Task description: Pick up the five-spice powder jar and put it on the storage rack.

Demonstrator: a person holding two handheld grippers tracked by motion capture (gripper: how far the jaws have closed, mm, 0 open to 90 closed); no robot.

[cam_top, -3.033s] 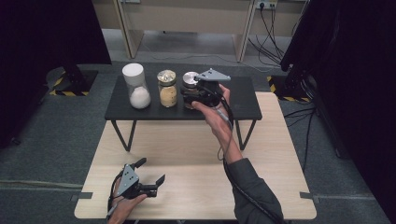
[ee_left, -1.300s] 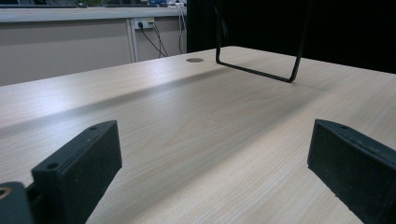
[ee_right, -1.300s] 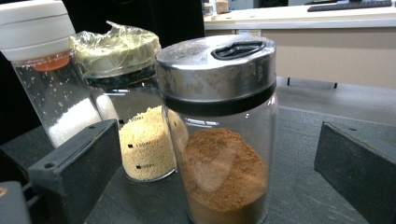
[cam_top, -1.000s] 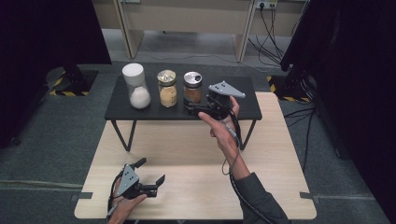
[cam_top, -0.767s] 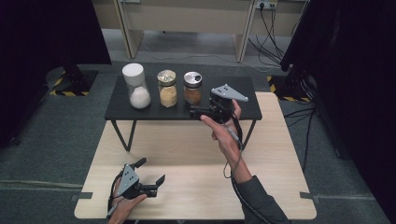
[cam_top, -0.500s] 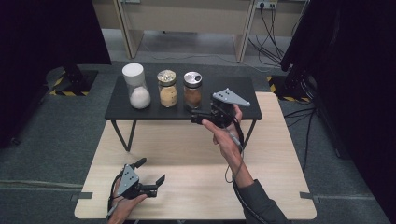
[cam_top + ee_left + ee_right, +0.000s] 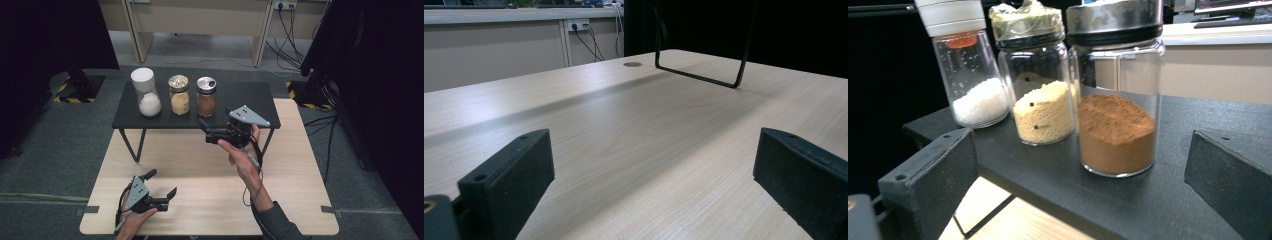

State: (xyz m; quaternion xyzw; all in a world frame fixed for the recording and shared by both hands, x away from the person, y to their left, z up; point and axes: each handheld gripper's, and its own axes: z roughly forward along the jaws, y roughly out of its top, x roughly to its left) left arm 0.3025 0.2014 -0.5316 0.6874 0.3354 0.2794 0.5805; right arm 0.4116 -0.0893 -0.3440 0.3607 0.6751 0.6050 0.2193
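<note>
High view: the right gripper (image 7: pixel 206 131) is held above the front edge of the black shelf (image 7: pixel 250 100), its jaws spread and holding nothing. The jar with brown powder (image 7: pixel 206 96) stands just beyond the fingertips, upright, apart from them. Beside this jar stand the jar with yellow grains (image 7: pixel 179 94) and the jar with white grains (image 7: pixel 145 92). The left gripper (image 7: pixel 162 196) rests low on the wooden table (image 7: pixel 210 170), well apart from the jars, its jaws also spread and empty.

Left gripper view: between the two open fingers (image 7: pixel 509 175) there is only bare wood, and a black wire leg (image 7: pixel 704 75) stands far ahead of them.

Right gripper view: the brown jar (image 7: pixel 1116 100) stands ahead of the gap, nearer to the finger at the right (image 7: pixel 1228 175) than to the left one. The yellow jar (image 7: pixel 1040 80) stands just beside it (I cannot tell if they touch).

I judge the step is to reach for the brown jar. To do it well, shift the gripper a little so the jar comes to the middle between the fingers, keep the left finger out of the yellow jar, advance level above the shelf, and close on the glass body below the metal lid.
</note>
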